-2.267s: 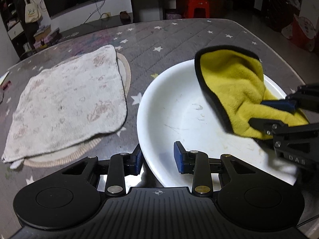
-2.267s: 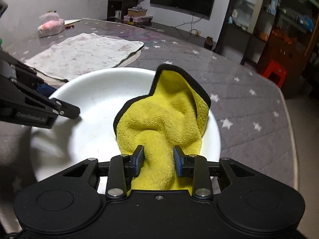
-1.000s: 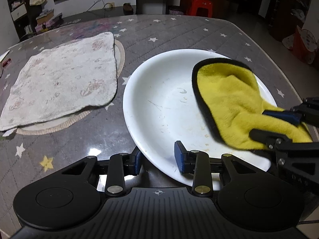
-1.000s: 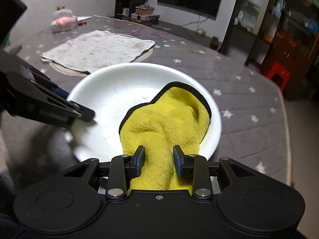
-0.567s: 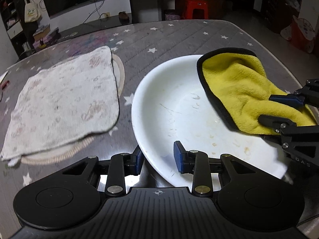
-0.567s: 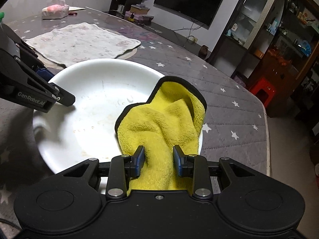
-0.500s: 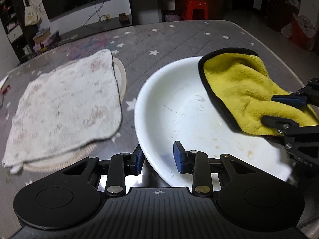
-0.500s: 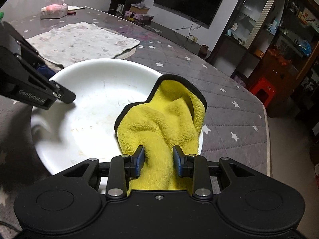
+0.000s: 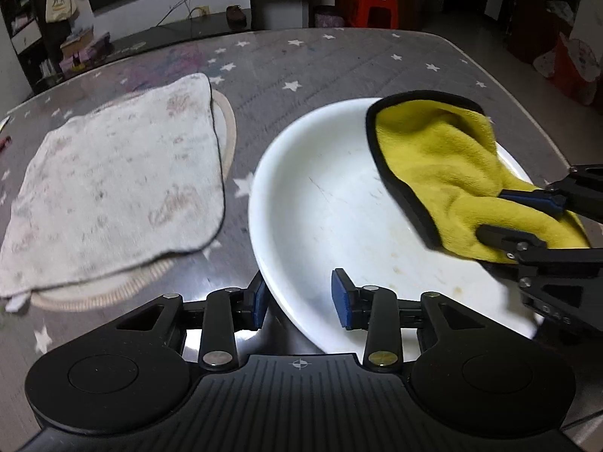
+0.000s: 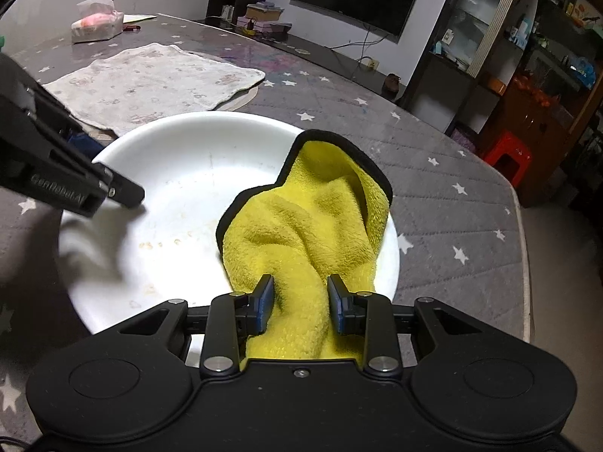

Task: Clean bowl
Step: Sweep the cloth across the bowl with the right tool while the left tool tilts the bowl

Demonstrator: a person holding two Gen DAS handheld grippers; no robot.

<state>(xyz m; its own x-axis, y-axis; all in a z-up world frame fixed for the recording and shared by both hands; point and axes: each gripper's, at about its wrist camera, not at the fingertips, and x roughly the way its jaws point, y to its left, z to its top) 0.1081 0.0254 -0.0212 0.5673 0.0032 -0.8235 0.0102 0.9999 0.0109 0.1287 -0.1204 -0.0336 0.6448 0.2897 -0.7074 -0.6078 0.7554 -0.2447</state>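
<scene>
Two hand-held grippers work the white bowl (image 9: 331,203) at the worktop (image 9: 339,64) centre: the right hand-held gripper (image 10: 300,303) stays clenched on the yellow cloth (image 10: 309,226), now swept to the bowl's 2 o'clock side, so wiping seems underway with brown specks left. The left hand-held gripper (image 9: 299,297) straddles the 7 o'clock rim, jaws just widened; contact with the rim cannot be confirmed, and the bowl's near edge is hidden.

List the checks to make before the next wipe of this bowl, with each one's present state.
1. Right gripper shut on the yellow cloth: ok.
2. Cloth lying inside the bowl: ok.
3. Left gripper astride the bowl's rim, jaws just opened wider; firm hold: cannot tell.
4. Bowl free of stains: not ok, brown specks show near the middle.
</scene>
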